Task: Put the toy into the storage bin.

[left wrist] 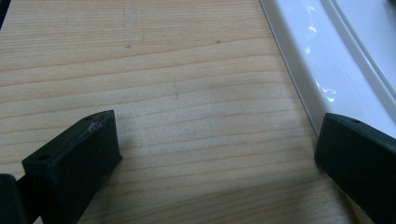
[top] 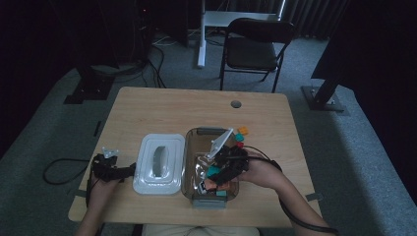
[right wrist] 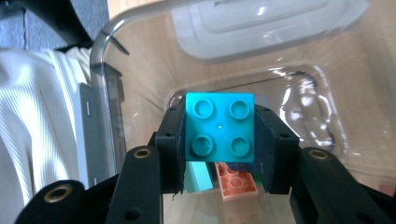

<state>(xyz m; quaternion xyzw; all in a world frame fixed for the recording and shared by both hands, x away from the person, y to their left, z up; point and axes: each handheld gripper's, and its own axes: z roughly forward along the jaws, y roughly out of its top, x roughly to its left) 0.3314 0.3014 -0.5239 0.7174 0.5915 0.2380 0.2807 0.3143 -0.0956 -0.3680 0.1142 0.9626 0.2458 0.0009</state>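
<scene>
My right gripper (right wrist: 219,133) is shut on a teal four-stud brick (right wrist: 220,127) and holds it inside the clear plastic box (right wrist: 107,65). Below it in the box lie an orange brick (right wrist: 236,183) and a light teal brick (right wrist: 200,177). From above, the right gripper (top: 222,169) hangs over the box (top: 188,162) with the teal brick (top: 213,171) in its jaws. My left gripper (top: 112,169) rests on the wooden table (top: 162,110) beside the white lid (top: 158,164). Its jaws stand wide open over bare wood (left wrist: 187,116), with the lid's rim (left wrist: 308,60) at the right.
A few bricks (top: 240,133) in orange, teal and red lie on the table just beyond the box's far right corner. A black folding chair (top: 253,46) stands behind the table. A small round hole (top: 236,103) sits near the table's far edge.
</scene>
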